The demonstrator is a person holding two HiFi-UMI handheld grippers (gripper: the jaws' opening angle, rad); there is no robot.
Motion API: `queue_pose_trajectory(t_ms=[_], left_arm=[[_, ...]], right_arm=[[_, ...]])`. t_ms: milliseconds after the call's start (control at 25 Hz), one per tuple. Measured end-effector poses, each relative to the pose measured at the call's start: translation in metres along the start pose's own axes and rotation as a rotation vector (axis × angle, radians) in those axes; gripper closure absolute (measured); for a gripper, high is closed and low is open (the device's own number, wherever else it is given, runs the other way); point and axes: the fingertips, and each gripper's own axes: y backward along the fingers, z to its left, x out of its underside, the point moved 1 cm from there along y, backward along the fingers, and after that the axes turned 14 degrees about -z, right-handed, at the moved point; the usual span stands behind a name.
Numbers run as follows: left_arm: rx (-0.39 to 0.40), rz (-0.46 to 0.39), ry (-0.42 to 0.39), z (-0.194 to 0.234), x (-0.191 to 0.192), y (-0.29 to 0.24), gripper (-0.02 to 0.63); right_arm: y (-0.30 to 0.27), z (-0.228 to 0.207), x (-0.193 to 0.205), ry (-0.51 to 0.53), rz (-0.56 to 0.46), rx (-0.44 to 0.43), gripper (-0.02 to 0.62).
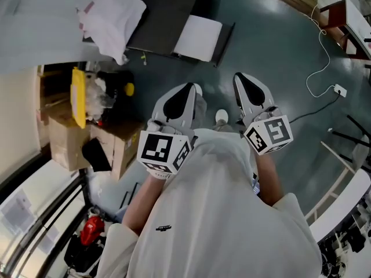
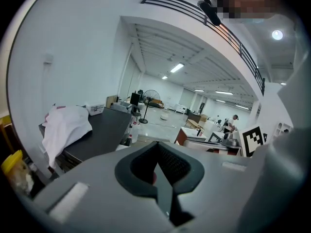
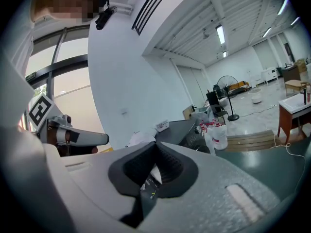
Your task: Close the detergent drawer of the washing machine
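Left gripper [image 1: 189, 89] and right gripper [image 1: 244, 80] both clenched on nothing, side by side at the chest, dark-topped machine [image 1: 165, 16] well ahead, white cloth [image 1: 110, 17] on it, detergent drawer not discernible.

The left gripper [image 2: 157, 154] has its jaws together, seemingly empty; a white cloth [image 2: 65, 126] lies on a dark table [image 2: 106, 130].

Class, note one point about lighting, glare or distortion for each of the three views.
Head view: dim, soft sheen on the dark floor. Left gripper view: fisheye bows the black railing; the ceiling light blows out. Right gripper view: dark corners, a glaring ceiling strip light.
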Motion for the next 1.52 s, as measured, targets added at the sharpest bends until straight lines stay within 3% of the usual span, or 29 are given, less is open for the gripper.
queue_pose_trajectory(t_ms=[320,640,1000,1520], left_arm=[[0.071,0.014,0.0,0.047,-0.017,-0.031,0.589],[0.128,0.054,0.0,0.069,-0.01,-0.048,0.589],[0.205,0.139,-0.01,0.055,0.011,-0.073,0.589],[0.216,0.231,0.042,0.049,0.051,-0.106,0.589]], right_arm=[[-0.056,-0.011,0.0,-0.028,-0.006,0.066,0.592],[-0.068,-0.026,0.004,0.02,-0.032,0.093,0.593],[-0.066,-0.045,0.03,0.055,0.005,0.047,0.594],[-0.067,-0.092,0.061,0.151,0.064,-0.039,0.594]])
